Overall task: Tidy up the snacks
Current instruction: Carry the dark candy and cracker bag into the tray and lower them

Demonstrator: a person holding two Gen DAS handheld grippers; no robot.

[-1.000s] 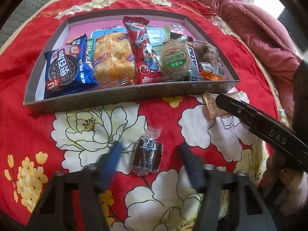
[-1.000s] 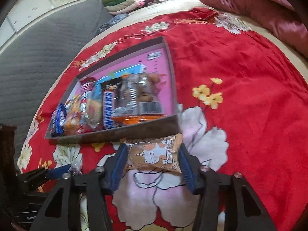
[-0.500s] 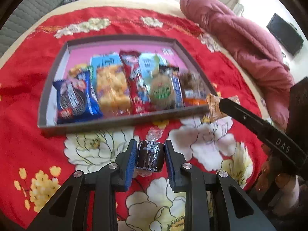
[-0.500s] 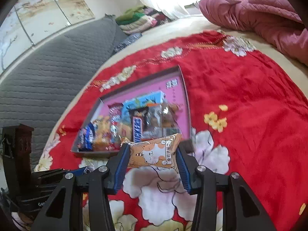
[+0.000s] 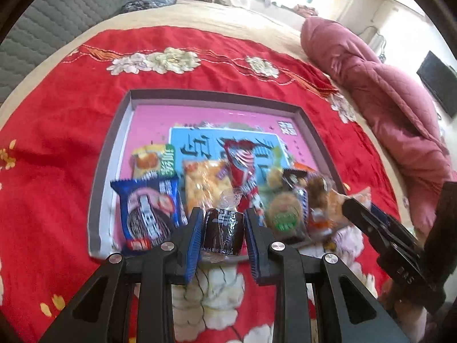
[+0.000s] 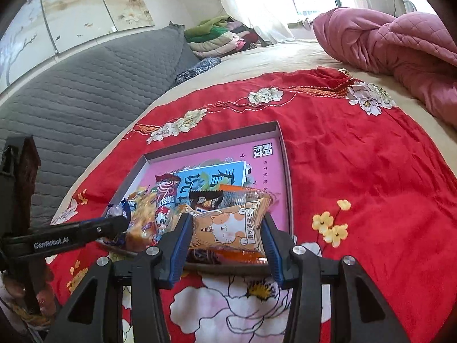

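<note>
My left gripper (image 5: 222,228) is shut on a dark brown wrapped cake (image 5: 222,233) and holds it up over the near edge of the grey box (image 5: 114,145) with the pink floor. My right gripper (image 6: 225,237) is shut on an orange cat-print packet (image 6: 228,225) and holds it over the box's near right part (image 6: 282,148). Several snacks lie in a row in the box: a blue cookie pack (image 5: 148,214), a yellow puff pack (image 5: 207,185), a red stick pack (image 5: 241,165), a green biscuit pack (image 5: 284,214).
The box lies on a red flowered cloth (image 5: 57,131) on a bed. A pink quilt (image 5: 400,100) is bunched at the right. A grey headboard (image 6: 85,80) and folded clothes (image 6: 220,37) are at the back. The right gripper shows in the left wrist view (image 5: 380,228).
Both grippers have lifted off the cloth with their snacks and moved forward over the box's near edge. The left gripper closed on the brown cake a second ago.
</note>
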